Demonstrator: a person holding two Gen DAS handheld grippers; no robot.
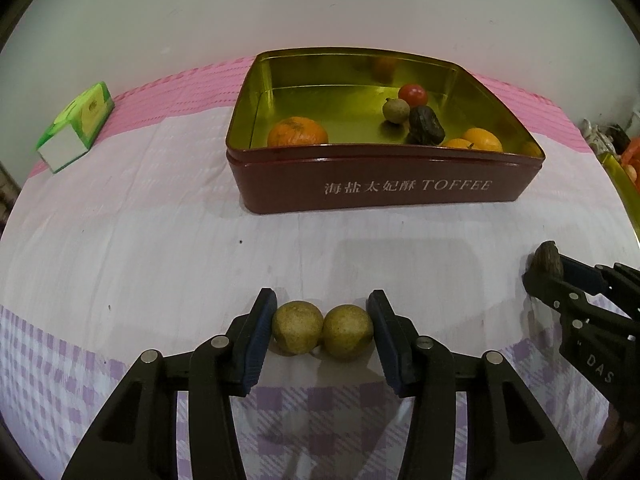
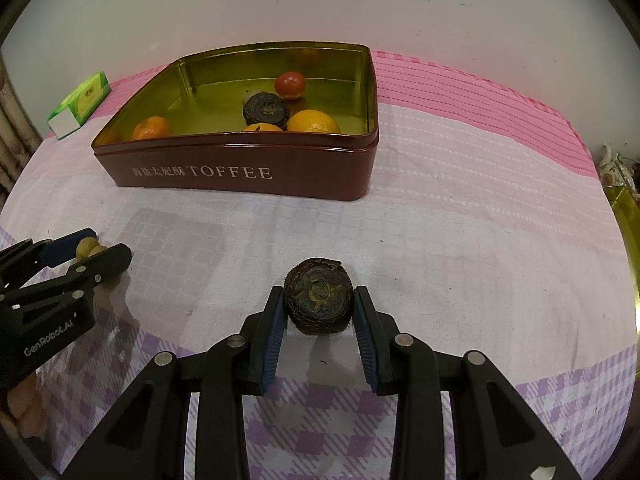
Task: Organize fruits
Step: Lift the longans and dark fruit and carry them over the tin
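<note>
Left gripper (image 1: 322, 330) pinches two longans (image 1: 322, 332); right gripper (image 2: 318, 304) clamps a dark fruit (image 2: 318, 300). I should lift both gently toward the toffee tin (image 1: 380, 192) at twelve o'clock.

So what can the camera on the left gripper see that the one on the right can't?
Only the left wrist view shows the small greenish-brown fruit in the tin and an orange bag at the far right edge. Only the right wrist view shows a hand at its lower left. Both show the toffee tin, the green box, the left gripper shut on two green fruits, and the right gripper shut on a dark fruit.
</note>
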